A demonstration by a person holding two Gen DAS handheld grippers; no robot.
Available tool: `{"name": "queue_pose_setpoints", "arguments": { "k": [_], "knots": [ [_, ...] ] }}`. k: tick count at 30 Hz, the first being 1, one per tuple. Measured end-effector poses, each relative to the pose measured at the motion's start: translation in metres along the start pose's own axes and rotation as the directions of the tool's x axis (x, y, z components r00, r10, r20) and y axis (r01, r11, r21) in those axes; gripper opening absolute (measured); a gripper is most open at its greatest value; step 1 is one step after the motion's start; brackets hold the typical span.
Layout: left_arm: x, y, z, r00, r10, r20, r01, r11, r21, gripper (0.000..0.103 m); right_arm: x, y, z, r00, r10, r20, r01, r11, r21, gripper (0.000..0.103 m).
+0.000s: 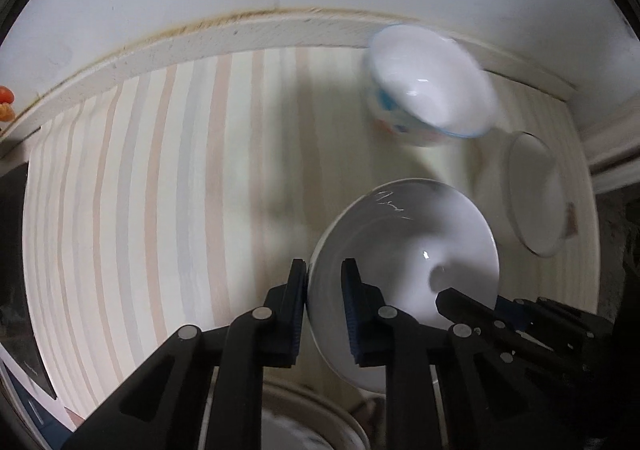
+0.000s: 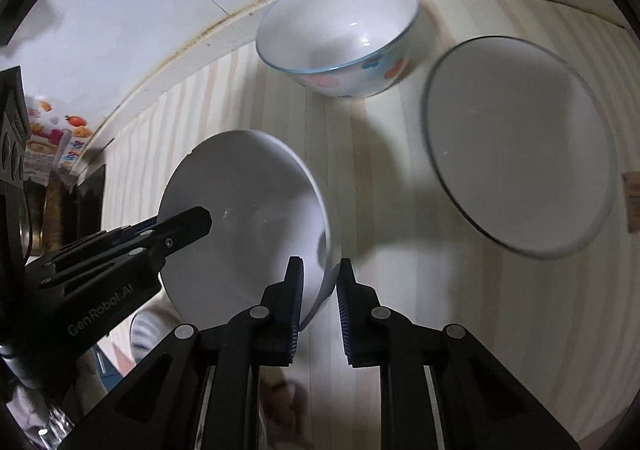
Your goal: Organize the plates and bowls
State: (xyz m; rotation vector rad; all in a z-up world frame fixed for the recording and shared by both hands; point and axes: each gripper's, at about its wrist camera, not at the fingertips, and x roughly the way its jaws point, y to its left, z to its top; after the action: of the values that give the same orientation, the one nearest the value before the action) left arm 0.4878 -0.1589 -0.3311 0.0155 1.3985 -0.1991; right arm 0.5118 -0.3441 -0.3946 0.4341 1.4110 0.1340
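A plain white bowl (image 1: 400, 250) stands tilted over the striped tabletop (image 1: 160, 190), and both grippers hold it. My left gripper (image 1: 324, 274) is shut on the bowl's near left rim, one pad outside and one inside. The right gripper's fingers (image 1: 460, 304) reach onto the opposite rim. In the right wrist view my right gripper (image 2: 320, 274) is shut on the white bowl's (image 2: 248, 210) right rim, and the left gripper's fingers (image 2: 188, 224) lie over its left side.
A white bowl with a blue rim and coloured spots (image 2: 340, 34) sits by the back wall. A flat dark-rimmed plate (image 2: 516, 142) lies to its right. Another round dish (image 1: 304, 422) shows under the left gripper. A black appliance (image 2: 12, 130) stands at the left.
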Motion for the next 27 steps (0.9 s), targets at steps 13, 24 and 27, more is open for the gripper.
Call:
{"name": "queue_pose_setpoints", "arguments": {
  "k": [13, 24, 27],
  "knots": [
    [-0.037, -0.078, -0.076, 0.997, -0.076, -0.001, 0.076, 0.985, 0.158, 0.016, -0.075, -0.041, -0.087, 0.999, -0.039, 0.036, 0.037, 0.998, 0.045, 0.018],
    [0.01, -0.112, -0.09, 0.994, -0.055, -0.099, 0.077, 0.967, 0.242, 0.016, -0.066, -0.098, -0.136, 0.998, -0.059, -0.004, 0.059, 0.989, 0.139, 0.018],
    [0.022, -0.113, -0.096, 0.992, -0.037, -0.123, 0.067, 0.966, 0.248, 0.016, -0.06, -0.104, -0.142, 0.999, -0.053, -0.013, 0.054, 0.986, 0.156, 0.018]
  ]
}}
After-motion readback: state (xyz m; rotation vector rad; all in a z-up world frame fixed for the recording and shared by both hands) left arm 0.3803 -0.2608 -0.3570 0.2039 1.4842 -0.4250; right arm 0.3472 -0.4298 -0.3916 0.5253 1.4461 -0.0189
